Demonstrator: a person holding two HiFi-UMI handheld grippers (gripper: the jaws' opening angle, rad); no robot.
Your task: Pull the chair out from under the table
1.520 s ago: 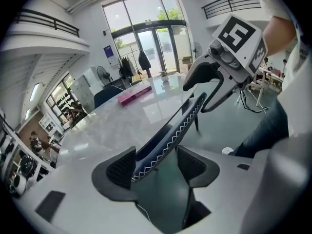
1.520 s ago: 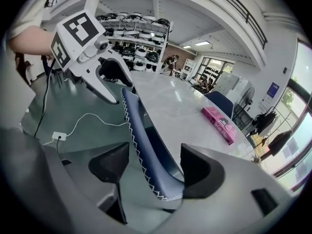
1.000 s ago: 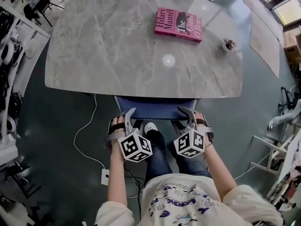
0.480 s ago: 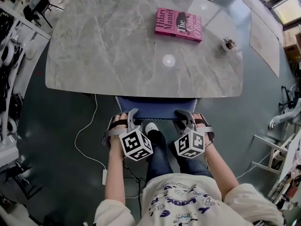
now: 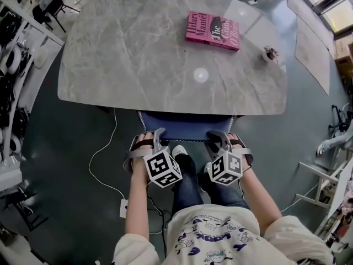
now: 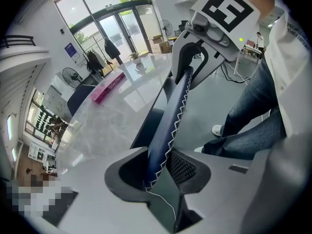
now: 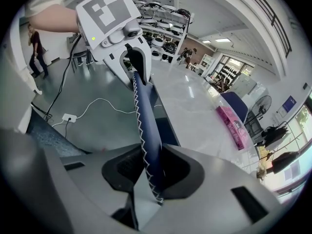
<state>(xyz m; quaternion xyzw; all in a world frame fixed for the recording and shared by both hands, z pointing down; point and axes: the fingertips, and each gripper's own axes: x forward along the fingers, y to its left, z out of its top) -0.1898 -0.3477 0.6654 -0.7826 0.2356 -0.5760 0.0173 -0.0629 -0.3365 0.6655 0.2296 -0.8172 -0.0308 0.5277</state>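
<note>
1. Cable (image 5: 105, 148), white. On the floor off the table's (image 5: 127, 54) near-left corner, running to a plug block (image 5: 123, 207) nearer the person. Not part of the job; poss. snag for chair legs, judging by its line.
2. Table, grey marble top, rounded corners. Fixed ref. for all entries.
3. Left gripper (image 5: 151, 139). At the near edge, left of ctr. Jaws have just been closing. The left gripper view shows them clamped on the top rim of the chair (image 5: 185, 127) back, toward its left corner, w/ padding between the pads. Tilted steeply down, prob. so the jaws straddle the rim from above.
4. Shoe (image 5: 177, 150), the person's. On the floor just behind the chair back, between the grippers. Close stance, presumably for a backward pull.
5. Chair, navy w/ white zigzag stitch; the task item. Tucked under the near edge at mid-length. Only the back's top strip shows past the edge, seat hidden beneath. Not yet drawn out, by my reading.
6. Book (image 5: 212, 30), pink. Flat, toward the far edge, right of ctr. Idle.
7. Right gripper (image 5: 220, 138). Jaws likewise just been closing, pinched on the same rim toward its right corner. A grip at each end likely keeps the pull straight, no twist.
8. Small pot (image 5: 269, 53). Near the table's right end. Idle; contents too small to tell.
</note>
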